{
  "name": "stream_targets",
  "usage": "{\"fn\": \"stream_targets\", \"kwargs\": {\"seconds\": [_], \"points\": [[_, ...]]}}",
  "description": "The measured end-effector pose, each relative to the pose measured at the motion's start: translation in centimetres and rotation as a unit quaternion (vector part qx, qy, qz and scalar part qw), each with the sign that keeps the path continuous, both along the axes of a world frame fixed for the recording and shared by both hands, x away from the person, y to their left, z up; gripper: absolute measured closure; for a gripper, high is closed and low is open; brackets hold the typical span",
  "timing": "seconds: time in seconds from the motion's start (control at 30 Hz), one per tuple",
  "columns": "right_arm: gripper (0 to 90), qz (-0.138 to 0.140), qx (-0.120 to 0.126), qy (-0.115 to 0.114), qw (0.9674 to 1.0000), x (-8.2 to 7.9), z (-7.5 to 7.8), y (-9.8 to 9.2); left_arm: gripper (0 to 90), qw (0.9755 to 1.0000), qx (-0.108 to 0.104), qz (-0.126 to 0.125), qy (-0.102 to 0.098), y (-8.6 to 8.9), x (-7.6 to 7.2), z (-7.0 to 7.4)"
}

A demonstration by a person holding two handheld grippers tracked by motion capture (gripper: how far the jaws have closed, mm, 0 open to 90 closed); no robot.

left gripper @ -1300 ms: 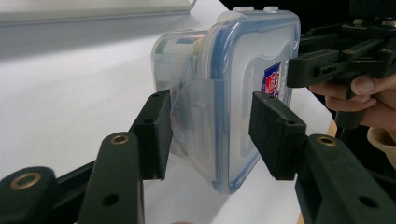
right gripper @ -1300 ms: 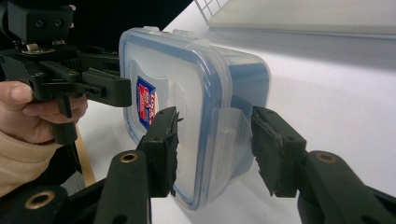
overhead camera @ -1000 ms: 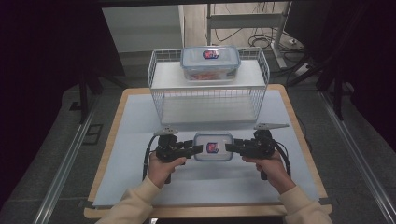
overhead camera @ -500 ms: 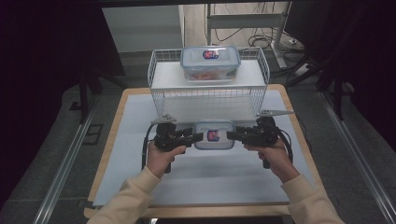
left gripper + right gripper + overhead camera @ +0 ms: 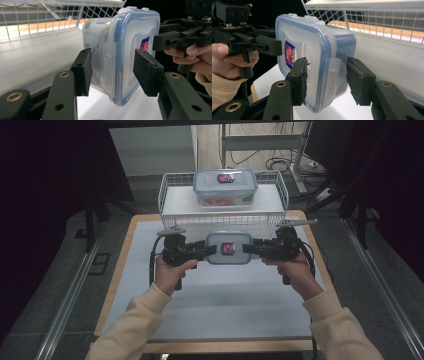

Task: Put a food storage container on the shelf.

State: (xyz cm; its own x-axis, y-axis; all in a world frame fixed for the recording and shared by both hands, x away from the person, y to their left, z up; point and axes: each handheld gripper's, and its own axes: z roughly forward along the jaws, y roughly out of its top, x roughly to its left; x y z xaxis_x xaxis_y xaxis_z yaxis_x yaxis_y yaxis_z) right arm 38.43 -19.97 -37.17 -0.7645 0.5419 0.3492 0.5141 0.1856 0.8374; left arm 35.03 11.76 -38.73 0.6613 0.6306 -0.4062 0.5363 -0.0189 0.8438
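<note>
At centre frame of the high view, a small lidded container (image 5: 229, 247) hangs above the white table top (image 5: 220, 295), carried between two grippers. Left gripper (image 5: 207, 250) meets its left end, right gripper (image 5: 250, 249) its right end; a hand (image 5: 171, 272) and a hand (image 5: 296, 270) in cream sleeves come up from the bottom edge.

Left gripper view: container (image 5: 125, 50) at middle, blue-rimmed lid with a red and blue label facing right. Both black pads straddle the clear side latch, one on the box side, one on the lid side. Gaps show between the pads and the plastic, so I cannot tell whether the jaws clench it. Far gripper (image 5: 160, 41) sits at right of frame against the lid.

Right gripper view: container (image 5: 317, 60) mid-frame, pads either side of its latch; left pad looks close against the lid, right pad stands slightly off. Firm hold cannot be told.

Upper centre of the high view: a white wire rack (image 5: 170, 202) with a second, larger lidded container (image 5: 225, 186) on its shelf, well apart from the held one.
</note>
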Motion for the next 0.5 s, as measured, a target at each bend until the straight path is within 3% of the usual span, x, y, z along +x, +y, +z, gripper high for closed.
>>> {"fn": "stream_targets", "kwargs": {"seconds": [0.5], "points": [[52.4, 0.001, 0.001, -0.018, 0.9998, 2.0, 3.5, 0.4, 50.6, 0.9998, -0.007, 0.01, -0.017, 0.3, 1.8, 3.3]]}}
